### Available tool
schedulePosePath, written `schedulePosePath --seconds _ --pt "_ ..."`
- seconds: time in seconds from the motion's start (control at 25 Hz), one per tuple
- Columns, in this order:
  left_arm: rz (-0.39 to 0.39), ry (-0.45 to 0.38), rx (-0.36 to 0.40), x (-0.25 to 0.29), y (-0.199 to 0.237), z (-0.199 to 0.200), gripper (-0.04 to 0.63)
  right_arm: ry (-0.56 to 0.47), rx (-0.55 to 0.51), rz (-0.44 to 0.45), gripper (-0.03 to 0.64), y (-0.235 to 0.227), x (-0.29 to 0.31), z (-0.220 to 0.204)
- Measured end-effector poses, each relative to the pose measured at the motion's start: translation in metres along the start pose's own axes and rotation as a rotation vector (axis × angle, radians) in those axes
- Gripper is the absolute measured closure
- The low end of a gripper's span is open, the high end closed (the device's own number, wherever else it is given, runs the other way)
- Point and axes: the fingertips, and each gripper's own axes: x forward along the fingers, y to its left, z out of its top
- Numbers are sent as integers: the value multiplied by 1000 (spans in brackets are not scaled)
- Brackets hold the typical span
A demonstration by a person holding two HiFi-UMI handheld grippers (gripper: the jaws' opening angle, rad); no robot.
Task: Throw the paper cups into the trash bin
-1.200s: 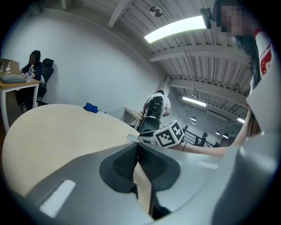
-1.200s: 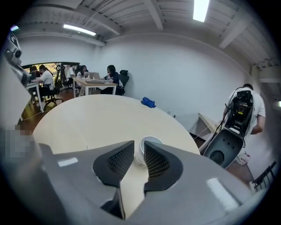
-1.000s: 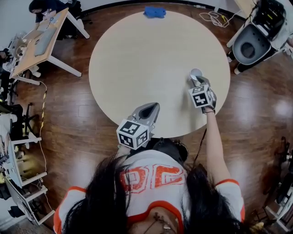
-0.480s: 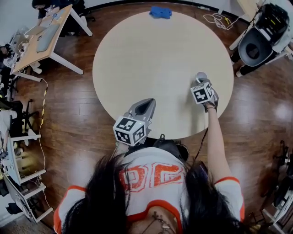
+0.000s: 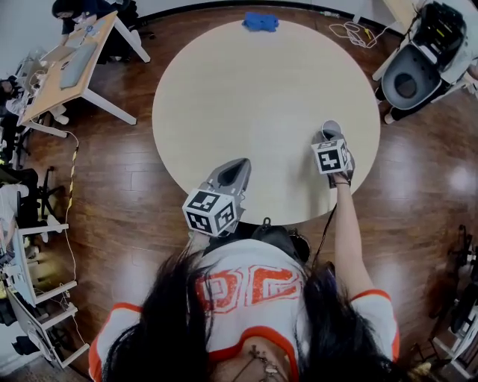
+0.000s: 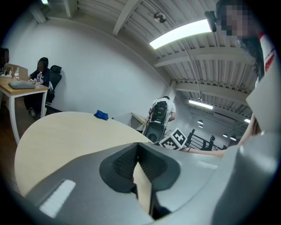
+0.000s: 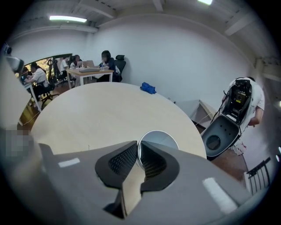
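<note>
A white paper cup (image 5: 331, 127) stands upright near the right edge of the round table (image 5: 254, 97). My right gripper (image 5: 329, 137) points steeply down at it. Its jaws have just been closing, and the cup's near wall (image 7: 160, 139) is now pinched between the pads of the right gripper (image 7: 138, 147). My left gripper (image 5: 242, 167) hovers over the table's near edge with nothing in it, and in its own view the left gripper (image 6: 137, 149) has its pads together. The trash bin (image 5: 407, 78), grey with a dark opening, stands on the floor beyond the table's right side.
A blue object (image 5: 261, 21) lies at the table's far edge. A wooden desk (image 5: 67, 63) with seated people is at the far left. Cables (image 5: 349, 30) lie on the wooden floor by the bin (image 7: 219, 132). A person stands behind the bin.
My right gripper has settled down onto the cup's rim. My left gripper has drifted a little to the left along the table's near edge.
</note>
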Motion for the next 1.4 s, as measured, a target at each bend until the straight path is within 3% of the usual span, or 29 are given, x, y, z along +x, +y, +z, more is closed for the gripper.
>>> schedulePosePath --seconds 0.16,0.36,0.88,1.12,1.4 --pt "-16 2 7 0 -8 -1 595 -112 84 -15 586 12 -40 13" --pt "-21 -5 9 -5 -20 -6 595 -190 203 -8 586 37 -90 0" --pt "20 18 13 -44 -34 -33 595 -222 287 65 586 106 -153 -42" --pt "-8 24 35 -51 -33 -34 595 -234 361 75 586 127 -163 -47" --pt "-72 21 53 -65 -33 -31 595 -248 369 17 586 145 -179 -42"
